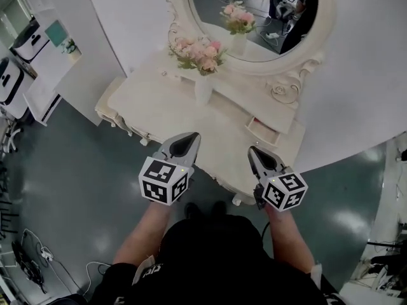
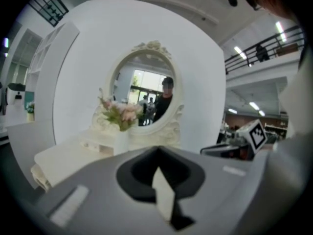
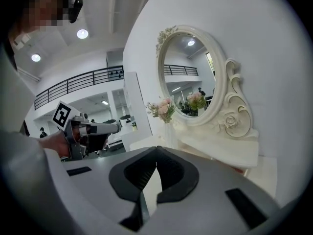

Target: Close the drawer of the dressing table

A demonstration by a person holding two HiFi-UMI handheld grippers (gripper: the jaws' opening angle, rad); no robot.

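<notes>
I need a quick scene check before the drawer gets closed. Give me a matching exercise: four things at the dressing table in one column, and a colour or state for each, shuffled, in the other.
Column one:
1. flowers
2. mirror frame
3. small drawer
4. right gripper

Column two:
A. pulled partly out
B. pink
C. jaws shut, nothing between them
D. cream, oval

Pairs: 1-B, 2-D, 3-A, 4-C.
</notes>
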